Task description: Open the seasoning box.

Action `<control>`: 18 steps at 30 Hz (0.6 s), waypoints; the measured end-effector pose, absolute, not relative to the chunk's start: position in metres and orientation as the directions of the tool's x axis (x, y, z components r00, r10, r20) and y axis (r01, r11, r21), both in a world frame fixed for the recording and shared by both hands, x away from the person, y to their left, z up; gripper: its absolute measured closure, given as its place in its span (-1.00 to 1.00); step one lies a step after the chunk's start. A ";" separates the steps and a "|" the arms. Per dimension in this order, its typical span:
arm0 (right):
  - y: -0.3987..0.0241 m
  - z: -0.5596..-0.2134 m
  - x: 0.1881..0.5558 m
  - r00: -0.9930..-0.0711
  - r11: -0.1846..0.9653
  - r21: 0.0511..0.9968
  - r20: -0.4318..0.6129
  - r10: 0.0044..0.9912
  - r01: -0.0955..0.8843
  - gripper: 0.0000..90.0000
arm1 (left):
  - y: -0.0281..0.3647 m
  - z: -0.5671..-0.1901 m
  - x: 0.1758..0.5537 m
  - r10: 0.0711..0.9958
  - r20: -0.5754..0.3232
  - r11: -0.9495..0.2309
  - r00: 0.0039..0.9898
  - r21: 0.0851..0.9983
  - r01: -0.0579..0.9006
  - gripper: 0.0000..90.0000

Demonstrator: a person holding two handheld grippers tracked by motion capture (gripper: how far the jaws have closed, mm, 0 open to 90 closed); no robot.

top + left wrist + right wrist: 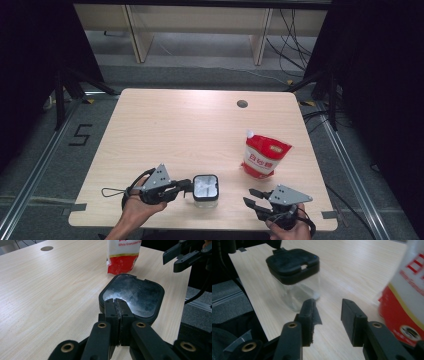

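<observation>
A small clear container (205,192) with a black lid (133,295) stands near the table's front edge. My left gripper (190,187) is shut, its tips (116,301) pressed together over the lid's near rim; I see nothing pinched between them. A red and white pouch (262,156) of white sugar stands upright to the container's right. My right gripper (252,196) hovers low in front of the pouch, open, with bare table between its fingers (309,312). In the right gripper view the container (294,277) is ahead on the left and the pouch (404,297) close on the right.
The wooden table (190,125) has a round cable hole (242,104) at its back right. A wire loop (112,192) trails left of the left hand. Dark curtains and stands flank the table; the floor drops off at its edges.
</observation>
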State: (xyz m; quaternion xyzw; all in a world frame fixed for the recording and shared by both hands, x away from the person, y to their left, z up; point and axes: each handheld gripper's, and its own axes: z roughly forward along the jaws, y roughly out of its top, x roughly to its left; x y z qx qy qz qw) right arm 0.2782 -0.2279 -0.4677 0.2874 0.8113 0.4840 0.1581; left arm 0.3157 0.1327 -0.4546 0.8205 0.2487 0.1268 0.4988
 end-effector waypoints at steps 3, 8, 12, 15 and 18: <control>-0.218 -0.466 0.280 -0.801 0.376 0.880 0.009 0.599 0.291 0.52 | 0.132 -0.455 0.315 0.544 -0.052 -0.361 0.838 0.886 0.289 0.95; -0.206 -0.462 0.282 -0.822 0.392 0.880 -0.004 0.569 0.267 0.56 | 0.133 -0.456 0.315 0.535 -0.038 -0.367 0.844 0.889 0.272 0.96; -0.195 -0.463 0.285 -0.826 0.403 0.879 -0.018 0.563 0.256 0.62 | 0.134 -0.458 0.314 0.544 -0.050 -0.347 0.838 0.895 0.278 0.97; -0.191 -0.464 0.286 -0.831 0.416 0.874 -0.024 0.556 0.253 0.67 | 0.134 -0.458 0.315 0.540 -0.048 -0.351 0.840 0.895 0.276 0.97; -0.188 -0.463 0.286 -0.838 0.431 0.868 -0.033 0.544 0.246 0.72 | 0.135 -0.459 0.315 0.542 -0.060 -0.339 0.838 0.897 0.283 0.97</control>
